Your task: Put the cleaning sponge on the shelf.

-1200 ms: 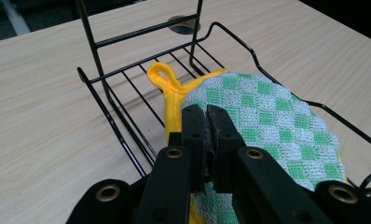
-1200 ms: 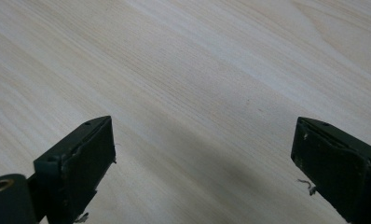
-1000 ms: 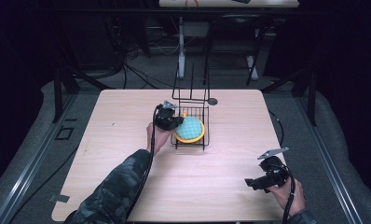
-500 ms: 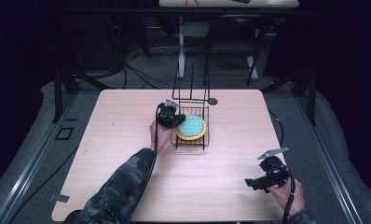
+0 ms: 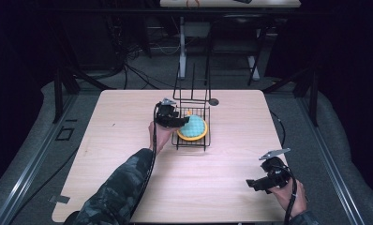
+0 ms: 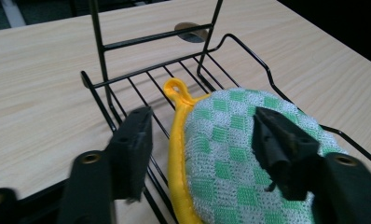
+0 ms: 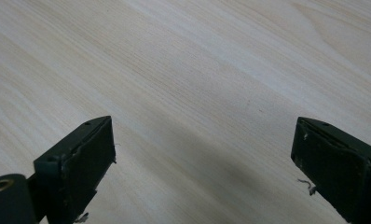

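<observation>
Over the wooden table [image 5: 128, 140] in the high view, the left gripper [image 5: 177, 121] reaches a wire rack [image 5: 192, 140] holding a green-checked sponge [image 5: 194, 126]. Its own view shows jaws apart, straddling the sponge's yellow rim, seemingly poised to grasp. Right gripper [image 7: 202, 172] idles, jaws wide, over bare wood.

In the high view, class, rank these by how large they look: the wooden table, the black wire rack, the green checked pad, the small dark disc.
1. wooden table
2. black wire rack
3. green checked pad
4. small dark disc
</observation>
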### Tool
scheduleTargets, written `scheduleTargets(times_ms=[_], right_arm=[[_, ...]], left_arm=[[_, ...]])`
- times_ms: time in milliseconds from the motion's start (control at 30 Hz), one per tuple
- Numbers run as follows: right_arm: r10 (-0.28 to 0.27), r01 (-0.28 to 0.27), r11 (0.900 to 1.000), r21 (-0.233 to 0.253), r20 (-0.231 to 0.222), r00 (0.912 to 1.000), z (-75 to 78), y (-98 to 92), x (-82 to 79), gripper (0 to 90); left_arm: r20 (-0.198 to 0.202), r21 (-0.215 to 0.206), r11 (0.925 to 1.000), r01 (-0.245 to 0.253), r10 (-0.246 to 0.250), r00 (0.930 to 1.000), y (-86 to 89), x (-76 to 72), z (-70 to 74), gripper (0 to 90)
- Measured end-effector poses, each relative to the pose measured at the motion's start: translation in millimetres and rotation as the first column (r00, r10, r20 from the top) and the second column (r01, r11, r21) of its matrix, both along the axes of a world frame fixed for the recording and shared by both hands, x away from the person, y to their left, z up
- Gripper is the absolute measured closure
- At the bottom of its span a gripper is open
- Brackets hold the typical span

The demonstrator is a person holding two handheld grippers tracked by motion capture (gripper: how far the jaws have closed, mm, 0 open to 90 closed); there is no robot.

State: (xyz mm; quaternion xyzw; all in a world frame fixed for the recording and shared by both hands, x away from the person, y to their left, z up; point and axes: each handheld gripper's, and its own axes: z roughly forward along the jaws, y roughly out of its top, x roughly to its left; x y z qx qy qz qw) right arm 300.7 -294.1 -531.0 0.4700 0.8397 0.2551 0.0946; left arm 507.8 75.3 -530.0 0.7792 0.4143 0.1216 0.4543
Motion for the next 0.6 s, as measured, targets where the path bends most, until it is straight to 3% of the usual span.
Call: scheduleTargets(times_ms=[233, 600], right_arm=[[-0.002, 0.001, 1.000, -0.003, -0.003, 1.0000, 0.5, -0.2, -0.3, 5.5], [0.002, -0.002, 1.000, -0.016, 0.000, 1.0000, 1.2, 1.3, -1.0, 5.5]], left_arm=[[0.031, 0.017, 0.9998, -0.006, 0.005, 0.9995, 11.5, -7.5, 15.5, 17.5], [0.069, 0.033, 0.9994, -0.013, 0.010, 0.9975, 49.0, -31.8, 40.1, 12.3]])
